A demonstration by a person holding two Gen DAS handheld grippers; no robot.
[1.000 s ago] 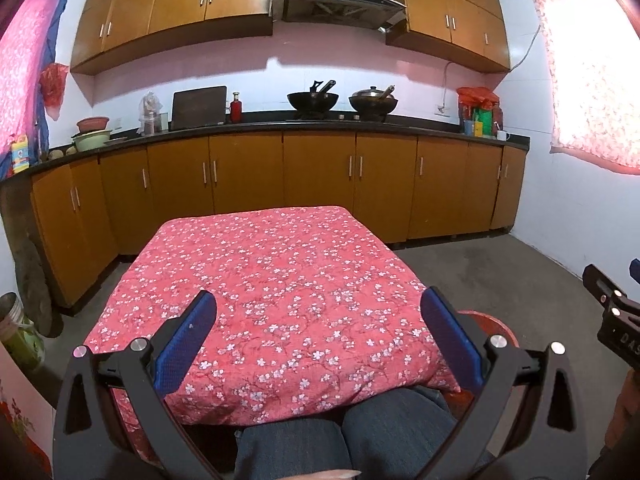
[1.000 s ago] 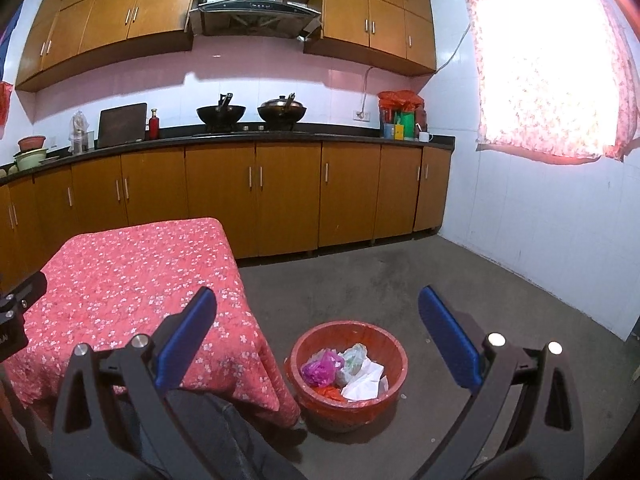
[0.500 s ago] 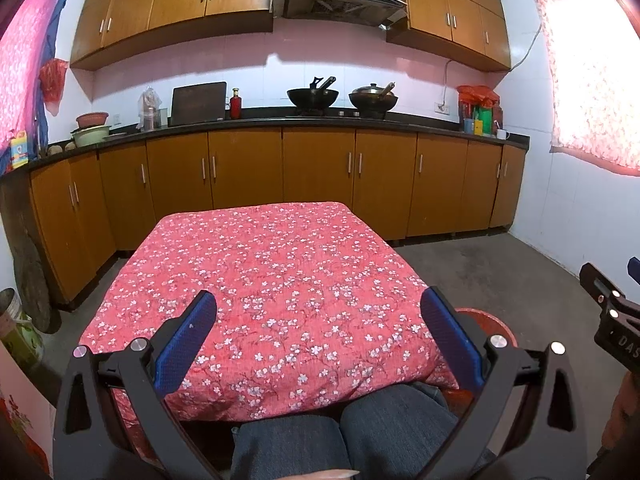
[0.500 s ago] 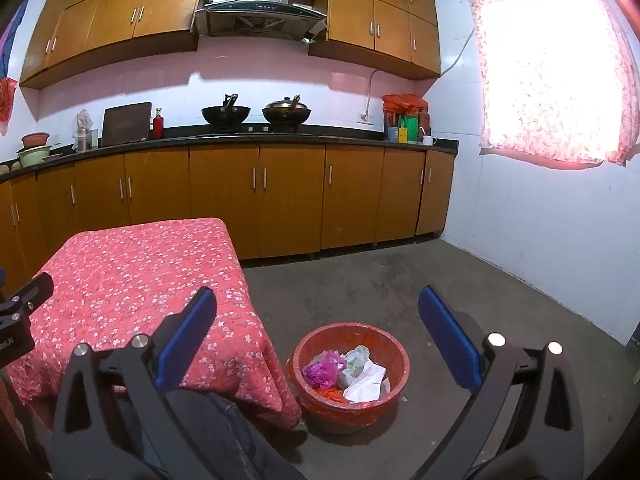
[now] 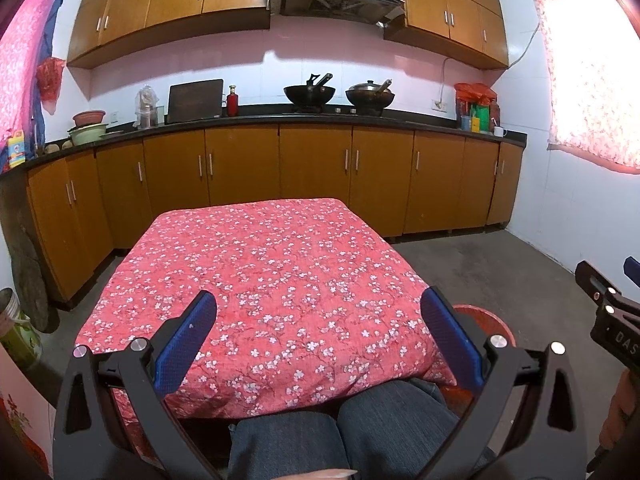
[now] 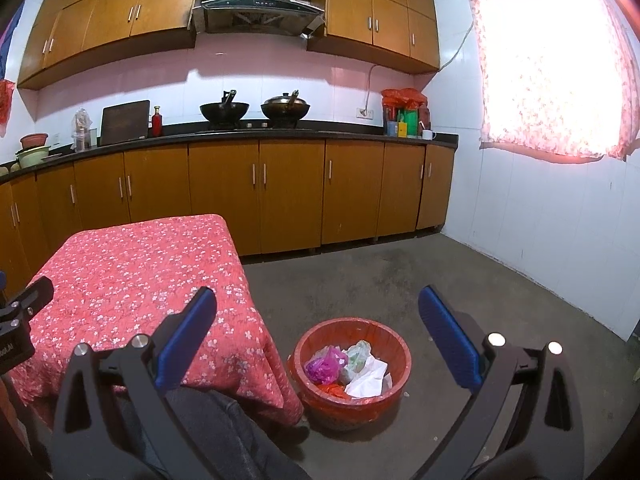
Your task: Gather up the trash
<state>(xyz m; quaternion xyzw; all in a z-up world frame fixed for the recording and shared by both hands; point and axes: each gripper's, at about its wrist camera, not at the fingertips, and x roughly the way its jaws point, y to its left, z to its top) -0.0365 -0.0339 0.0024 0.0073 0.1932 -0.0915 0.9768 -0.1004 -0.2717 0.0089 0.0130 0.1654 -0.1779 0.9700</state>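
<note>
A red plastic basket (image 6: 394,392) stands on the floor to the right of the table. It holds trash: a pink bag (image 6: 322,368), a pale wrapper (image 6: 358,356) and white paper (image 6: 368,384). Its rim (image 5: 486,316) shows past the table corner in the left wrist view. My left gripper (image 5: 318,308) is open and empty above the near edge of the table with the red flowered cloth (image 5: 264,272). My right gripper (image 6: 316,304) is open and empty, held above and in front of the basket.
My knees in jeans (image 5: 340,436) are under the table's near edge. Wooden cabinets (image 5: 312,176) with a dark counter run along the far wall, with two woks (image 5: 310,94) on it. Grey concrete floor (image 6: 400,276) lies right of the table, bounded by a white tiled wall (image 6: 540,216).
Both wrist views have tilted slightly upward, so the table and basket sit a little lower in the frame. Both grippers stay open and empty.
</note>
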